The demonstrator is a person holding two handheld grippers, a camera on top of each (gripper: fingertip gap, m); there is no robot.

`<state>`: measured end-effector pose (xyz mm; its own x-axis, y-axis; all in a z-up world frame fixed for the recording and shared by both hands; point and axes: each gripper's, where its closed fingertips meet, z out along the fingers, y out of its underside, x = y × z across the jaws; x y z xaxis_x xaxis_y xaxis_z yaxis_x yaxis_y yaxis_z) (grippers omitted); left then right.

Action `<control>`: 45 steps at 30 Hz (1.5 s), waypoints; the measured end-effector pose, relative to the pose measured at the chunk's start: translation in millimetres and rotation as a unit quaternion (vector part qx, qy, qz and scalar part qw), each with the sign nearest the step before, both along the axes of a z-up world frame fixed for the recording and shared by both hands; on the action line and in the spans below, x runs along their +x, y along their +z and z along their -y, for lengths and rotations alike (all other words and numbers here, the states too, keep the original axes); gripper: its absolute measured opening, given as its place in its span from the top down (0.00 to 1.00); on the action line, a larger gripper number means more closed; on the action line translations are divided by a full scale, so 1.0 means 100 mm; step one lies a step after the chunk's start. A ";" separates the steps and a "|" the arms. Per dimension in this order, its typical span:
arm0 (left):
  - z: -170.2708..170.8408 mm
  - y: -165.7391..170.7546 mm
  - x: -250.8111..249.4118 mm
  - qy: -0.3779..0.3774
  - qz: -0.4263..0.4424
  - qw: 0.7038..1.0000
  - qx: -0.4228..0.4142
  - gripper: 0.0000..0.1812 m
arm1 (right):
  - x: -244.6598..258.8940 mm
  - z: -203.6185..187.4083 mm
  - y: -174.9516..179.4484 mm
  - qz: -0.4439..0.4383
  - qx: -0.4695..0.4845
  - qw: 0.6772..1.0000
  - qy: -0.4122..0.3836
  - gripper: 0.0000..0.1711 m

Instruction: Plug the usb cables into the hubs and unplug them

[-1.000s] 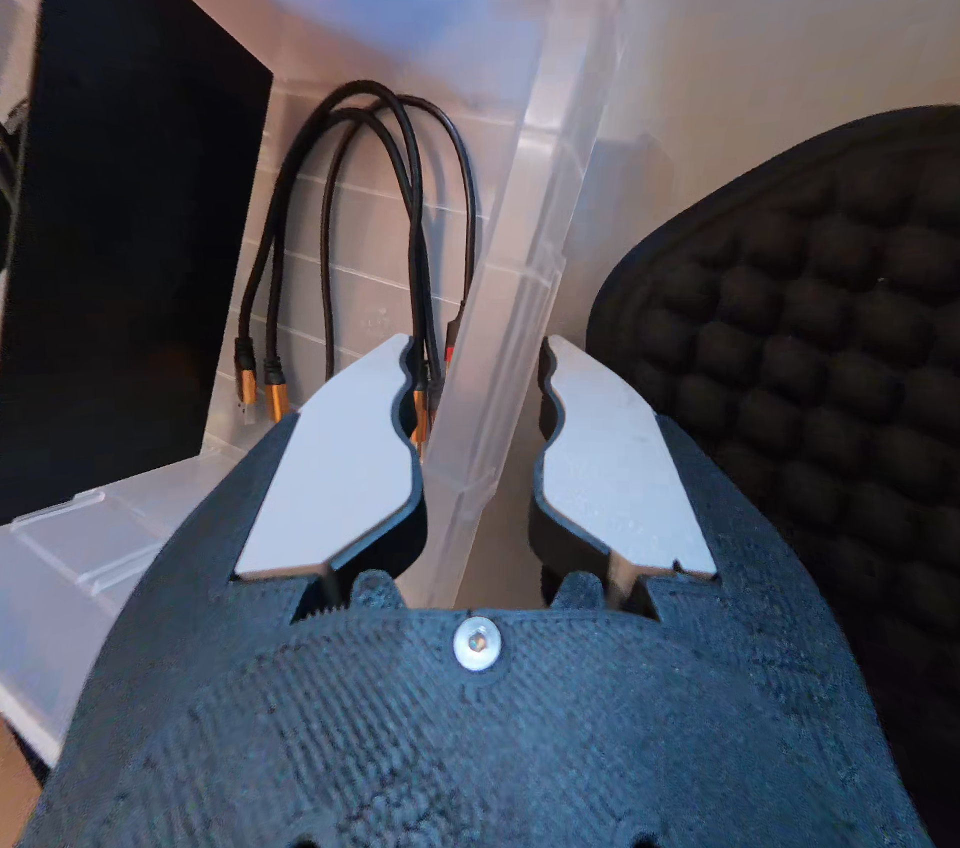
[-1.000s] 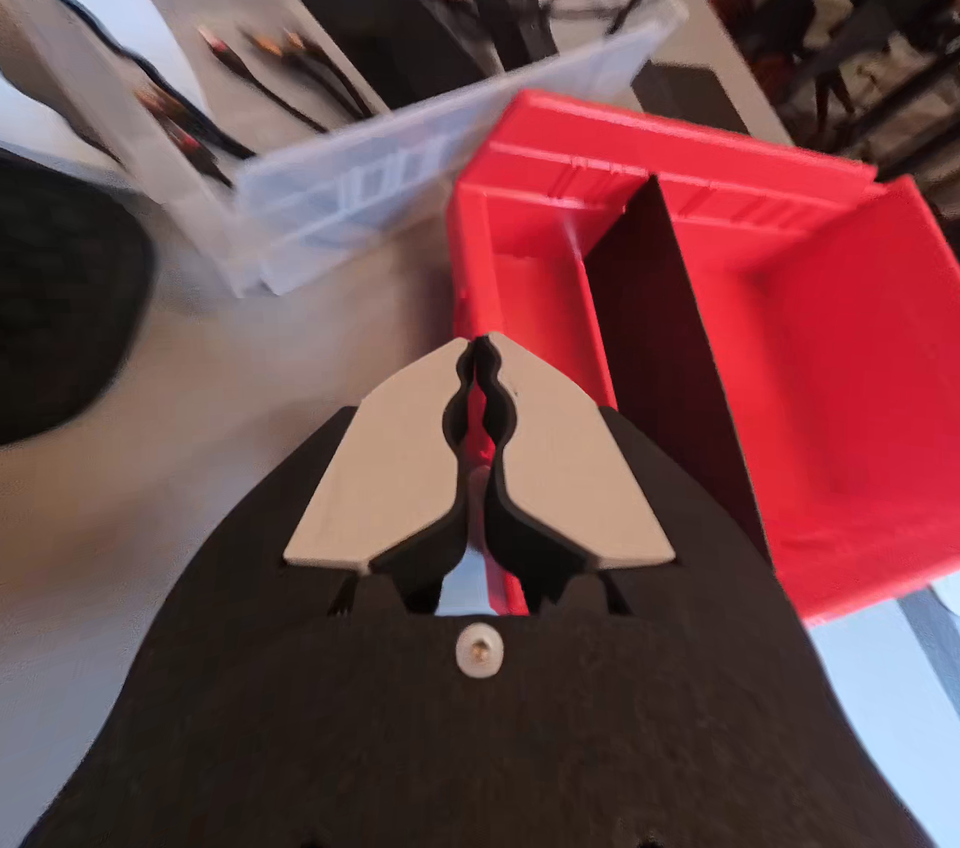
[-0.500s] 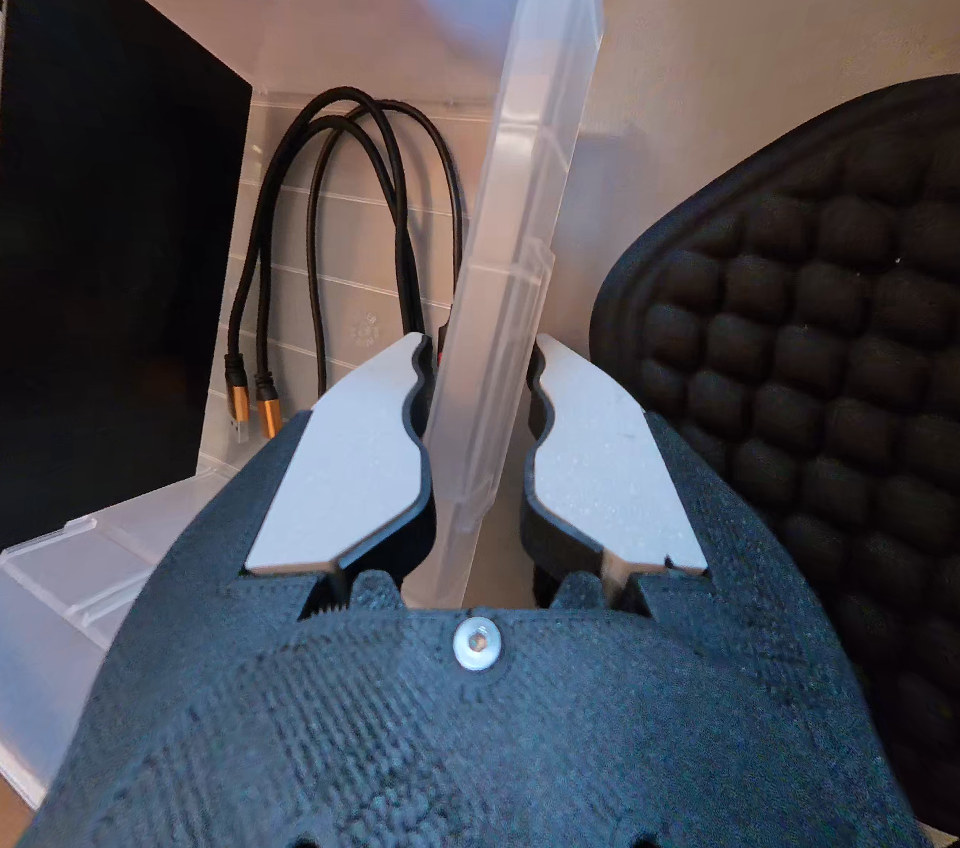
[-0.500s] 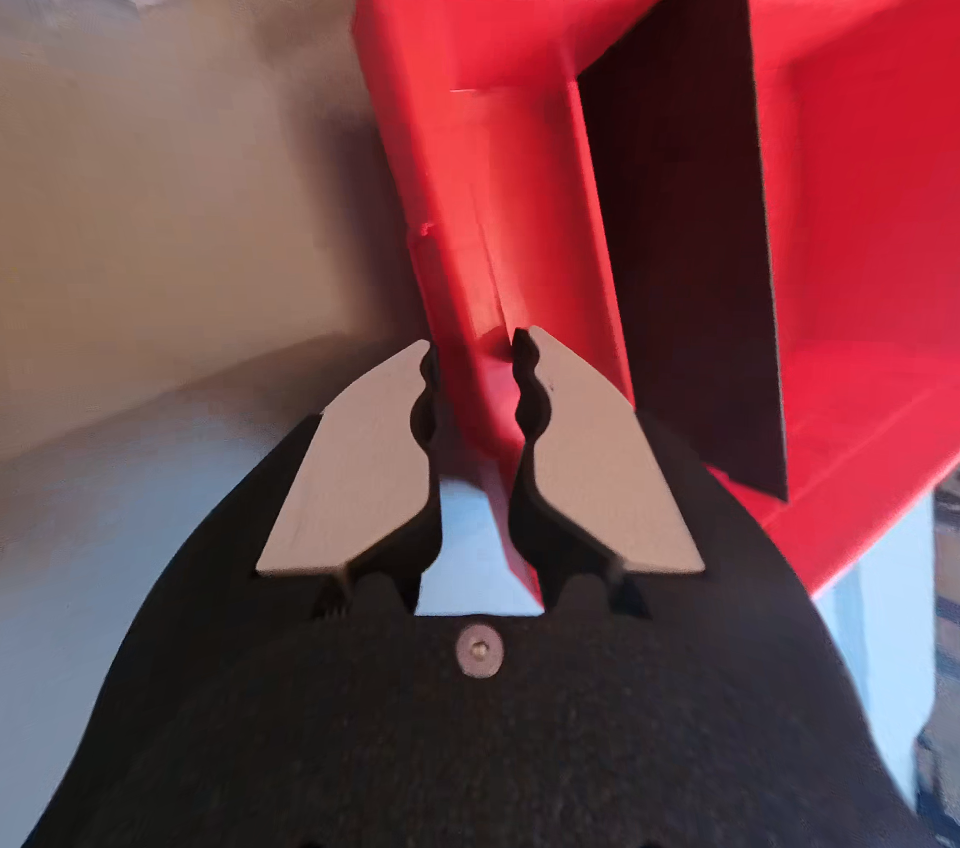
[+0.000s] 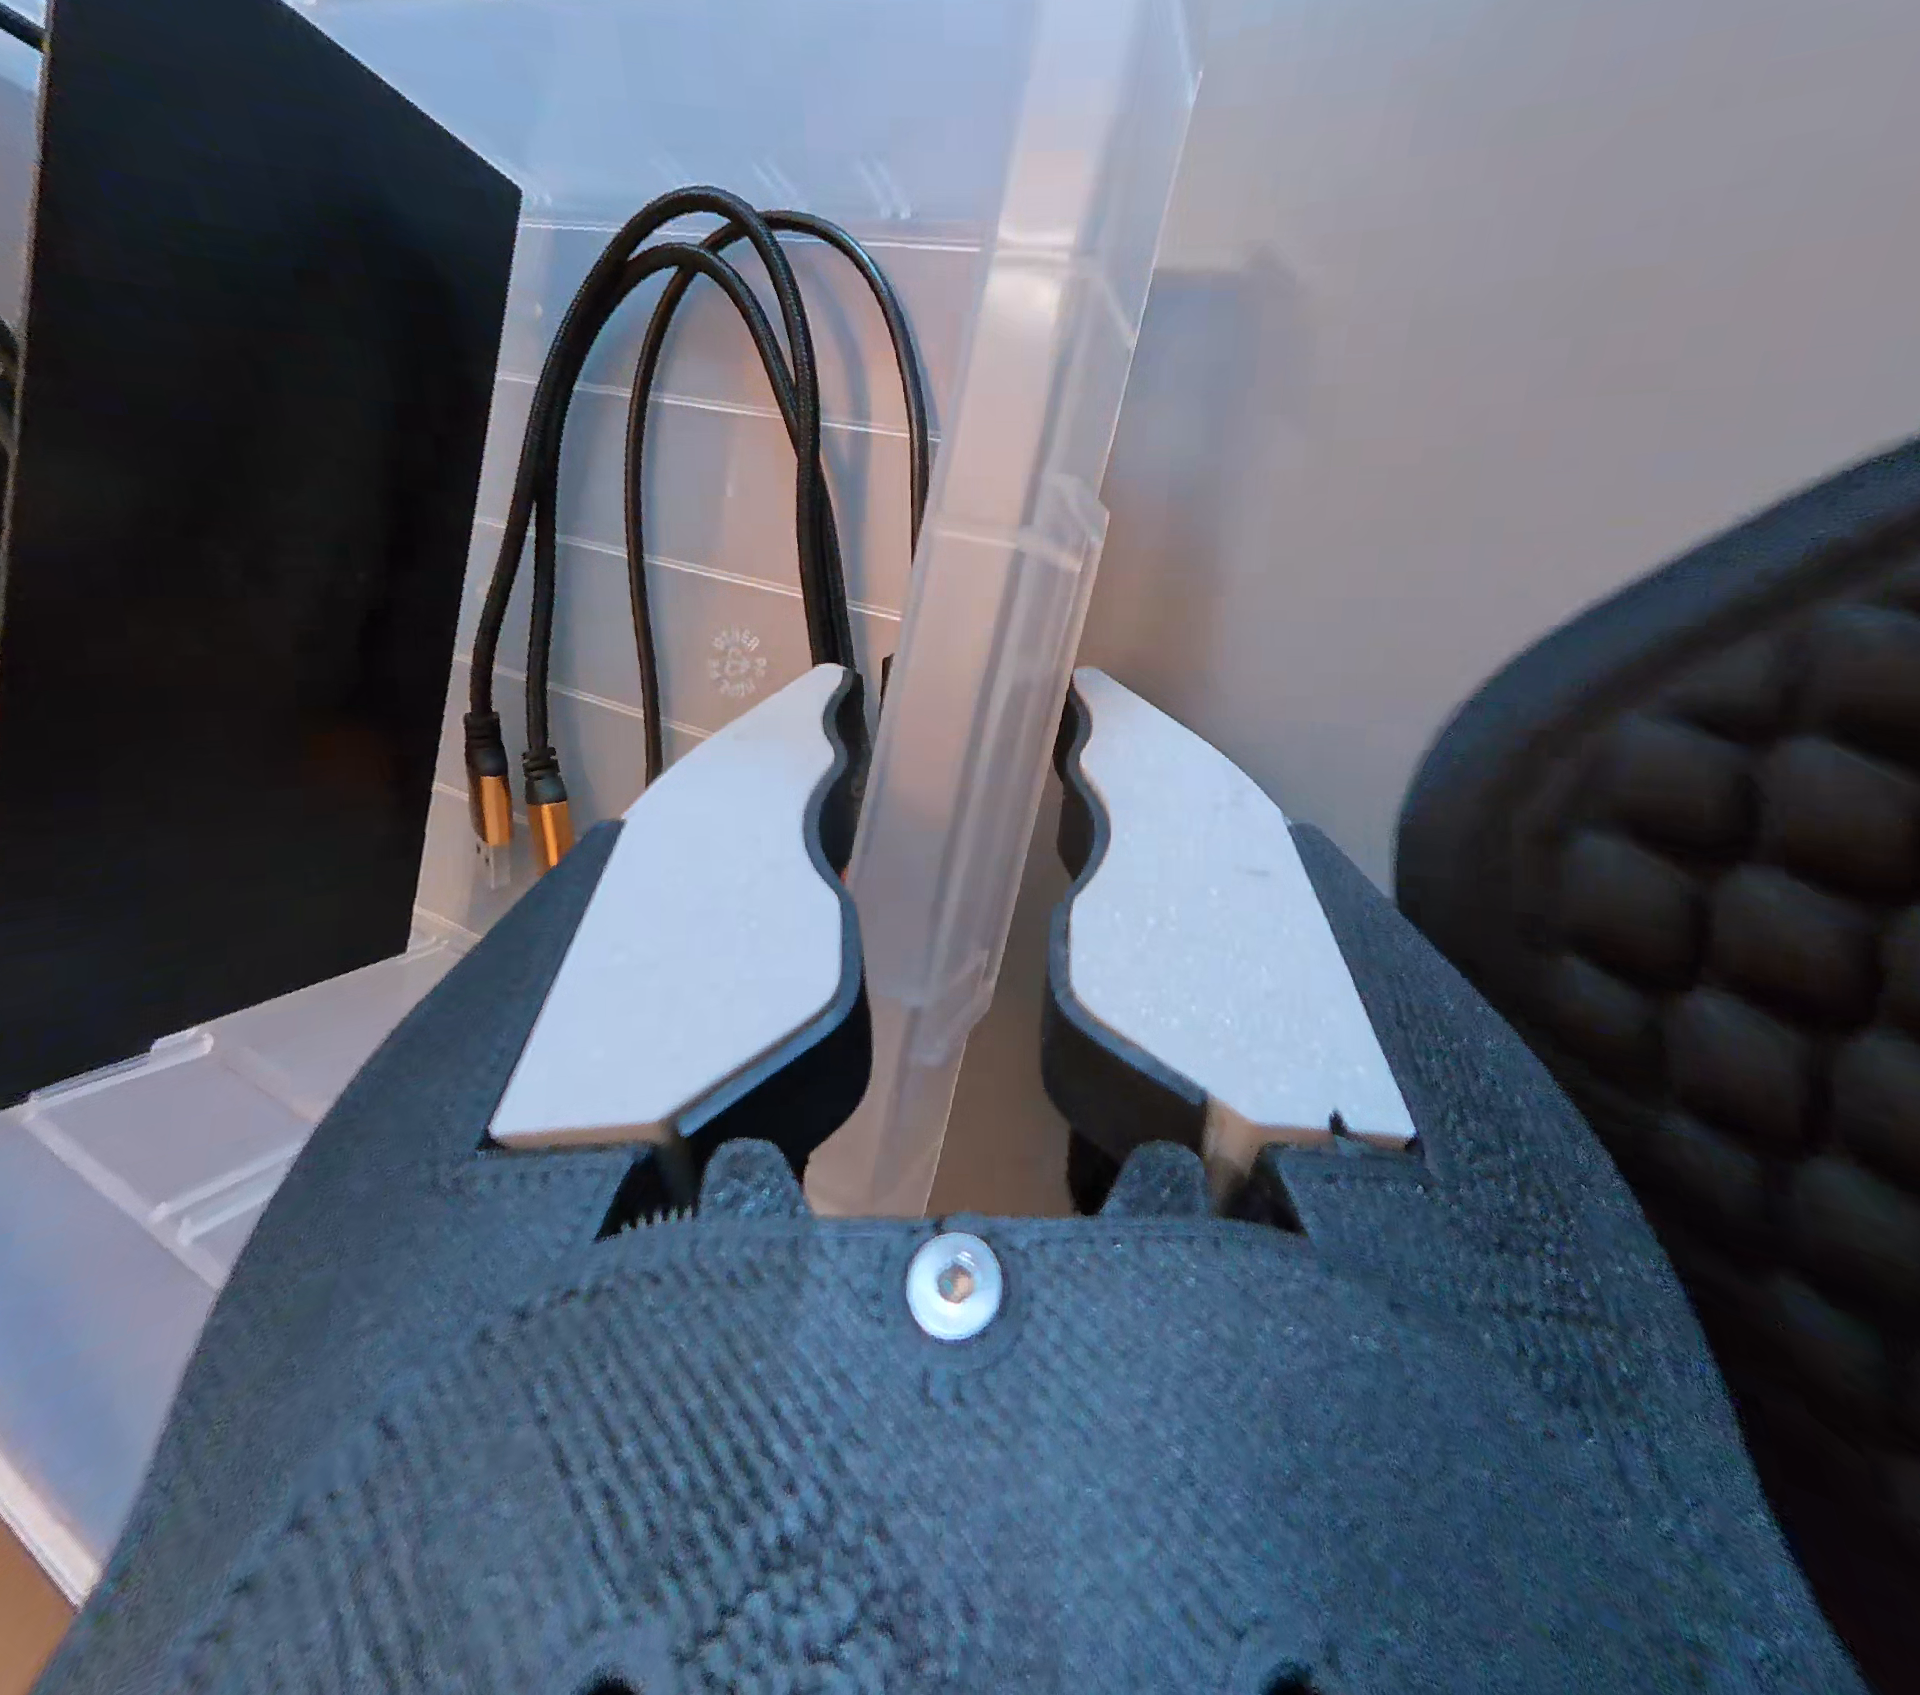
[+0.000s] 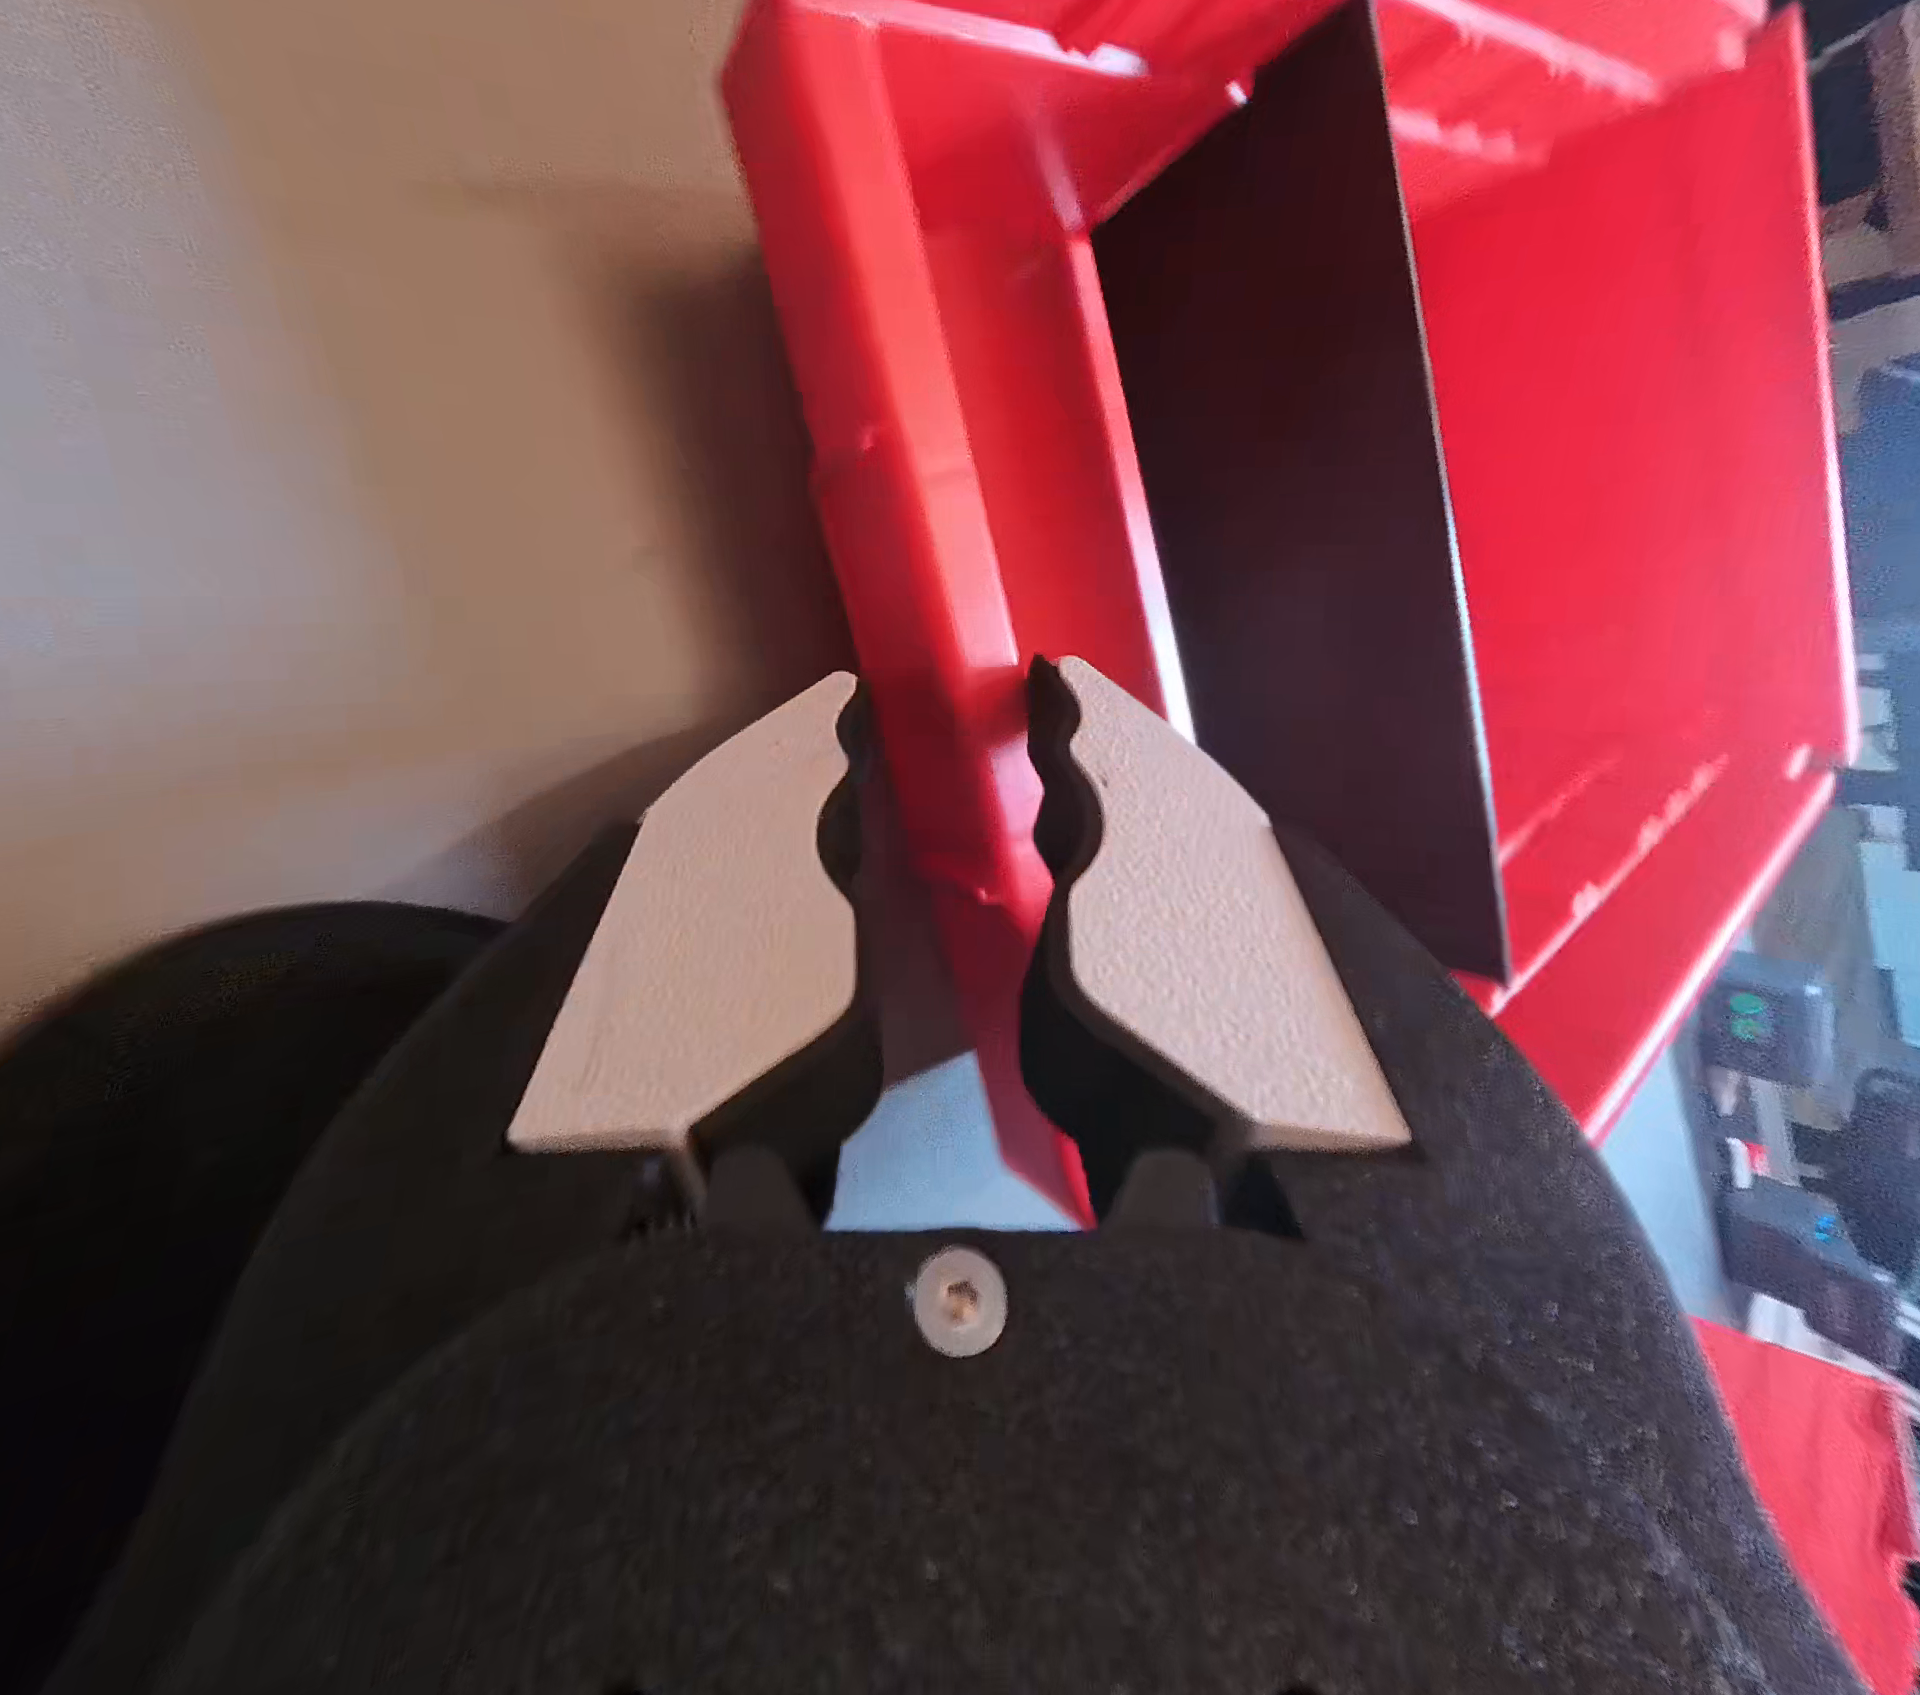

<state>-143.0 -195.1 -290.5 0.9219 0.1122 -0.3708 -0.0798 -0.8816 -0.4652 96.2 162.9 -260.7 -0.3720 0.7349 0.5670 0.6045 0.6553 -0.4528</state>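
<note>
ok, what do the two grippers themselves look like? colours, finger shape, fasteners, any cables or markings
Both match. The left gripper and the right gripper each have a black, coarse-textured printed body, rounded like a dome, with one silver screw at the centre near the finger roots. The fingers are flat, pale grey plates that taper forward, with black wavy inner edges. No cables on the grippers and no markings show. No hands or sleeves in view.

Two bins are showing: one clear bin (image 5: pixel 1049 357) and one red bin (image 6: pixel 1621 440), each carrying one black divider, (image 5: pixel 239 502) and (image 6: pixel 1288 482). Black braided usb cables (image 5: pixel 665 419) are lying in the clear bin; two orange-sleeved plugs (image 5: pixel 520 809) are showing, and the exact cable count cannot be told. One black dimpled cushion (image 5: pixel 1704 897) is lying beside it. Two grippers, left gripper (image 5: pixel 961 689) and right gripper (image 6: pixel 943 677), are appearing.
</note>
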 end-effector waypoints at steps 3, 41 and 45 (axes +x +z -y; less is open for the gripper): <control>-0.10 0.00 -0.18 -0.002 -0.001 1.000 0.001 0.80 | -0.17 -0.28 0.00 0.008 0.015 1.000 0.009 0.83; -0.08 1.39 -2.03 0.170 -0.123 0.978 0.001 0.81 | -0.71 0.32 0.43 -0.218 -0.311 0.924 0.045 0.80; 0.10 1.06 -2.60 0.146 -0.163 0.962 -0.163 0.79 | -0.68 0.33 0.39 -0.215 -0.301 0.928 0.046 0.80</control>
<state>-403.0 -204.9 -184.1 0.6979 0.1786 -0.6936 0.0992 -0.9832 -0.1534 28.0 130.0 -222.1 -0.2839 0.9429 0.1741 0.2358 0.2447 -0.9405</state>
